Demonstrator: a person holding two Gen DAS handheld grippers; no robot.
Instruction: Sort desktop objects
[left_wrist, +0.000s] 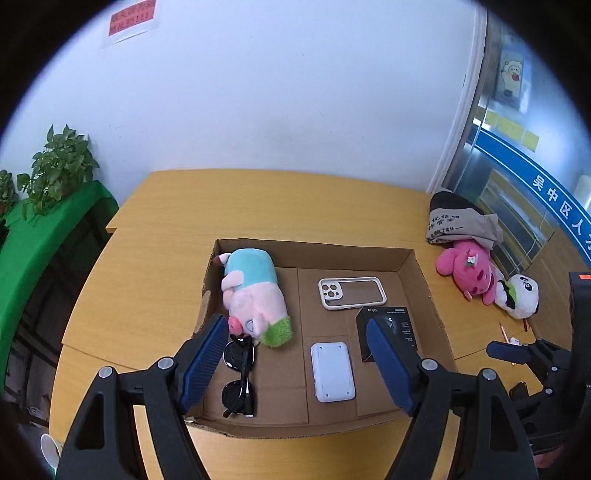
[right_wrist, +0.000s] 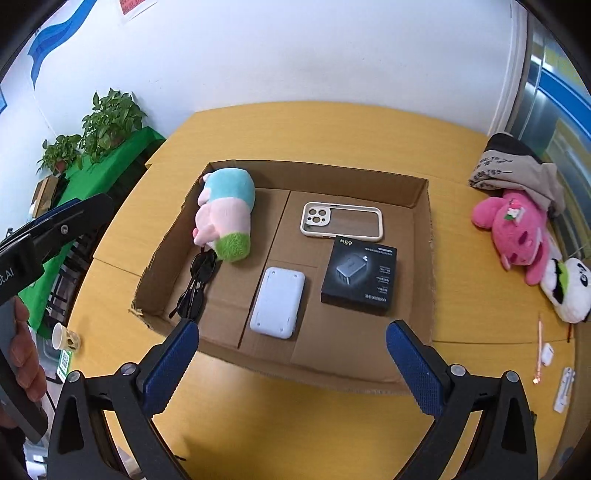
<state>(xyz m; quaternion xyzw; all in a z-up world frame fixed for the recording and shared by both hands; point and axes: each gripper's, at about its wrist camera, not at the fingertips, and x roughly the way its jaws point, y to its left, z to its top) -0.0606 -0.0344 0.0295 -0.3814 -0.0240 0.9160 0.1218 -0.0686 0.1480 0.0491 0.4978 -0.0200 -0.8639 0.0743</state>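
Observation:
A shallow cardboard box sits on the yellow table. It holds a pastel plush pig, black sunglasses, a white phone case, a white power bank and a black charger box. My left gripper is open and empty above the box's near edge. My right gripper is open and empty just short of the box's front wall.
A pink plush, a panda plush and a folded cloth lie on the table to the right. A pencil and small white items lie at right front. A paper cup and green shelf with plants are on the left.

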